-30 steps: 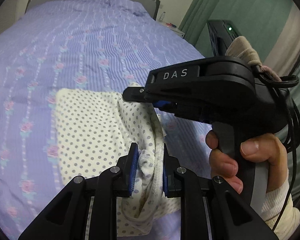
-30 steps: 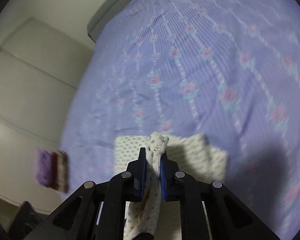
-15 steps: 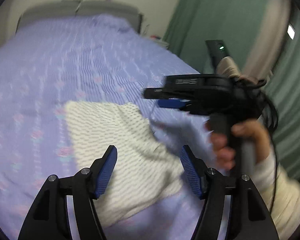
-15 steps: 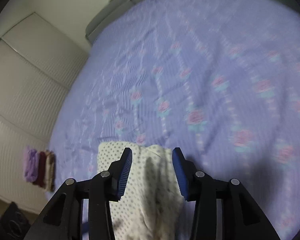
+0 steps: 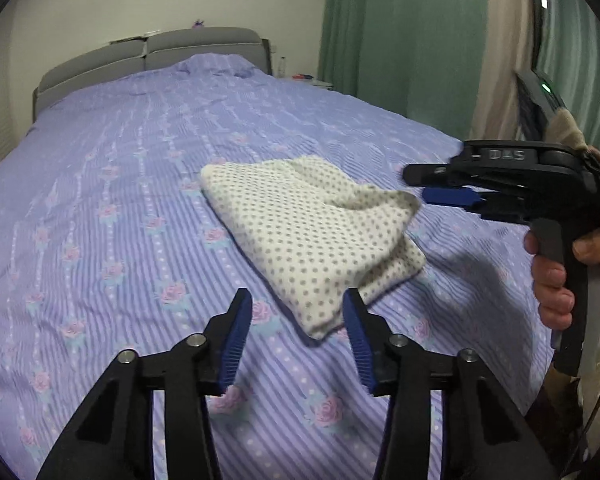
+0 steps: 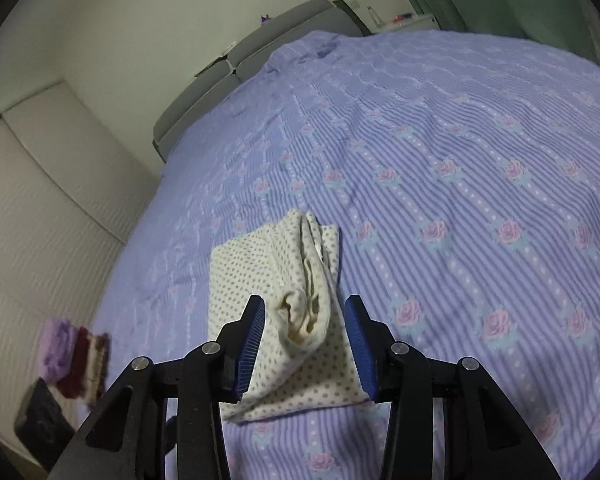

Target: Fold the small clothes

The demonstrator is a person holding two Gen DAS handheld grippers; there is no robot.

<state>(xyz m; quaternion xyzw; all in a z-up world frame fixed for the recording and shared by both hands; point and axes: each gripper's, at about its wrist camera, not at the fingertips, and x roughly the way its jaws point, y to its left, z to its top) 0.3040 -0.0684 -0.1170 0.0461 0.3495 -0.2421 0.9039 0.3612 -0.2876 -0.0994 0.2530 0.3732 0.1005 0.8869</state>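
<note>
A cream garment with grey dots (image 5: pixel 312 232) lies folded on the purple flowered bedspread (image 5: pixel 120 168). My left gripper (image 5: pixel 298 320) is open and empty, just short of the garment's near corner. My right gripper (image 6: pixel 304 340) is open and empty, with the garment's bunched edge (image 6: pixel 300 304) lying between and beyond its blue pads. In the left wrist view the right gripper (image 5: pixel 440 184) is held by a hand to the right of the garment, close to its raised edge.
A grey headboard (image 5: pixel 148 52) is at the far end of the bed. Green curtains (image 5: pixel 400 32) hang on the right. A nightstand (image 5: pixel 320 82) stands by the headboard. Folded purple and dark red cloths (image 6: pixel 74 360) lie beyond the bed's left side by a white wardrobe (image 6: pixel 32 200).
Both grippers held the garment's edge one second ago. Both have opened, let it go and drawn back. The garment now lies folded on the bed.
</note>
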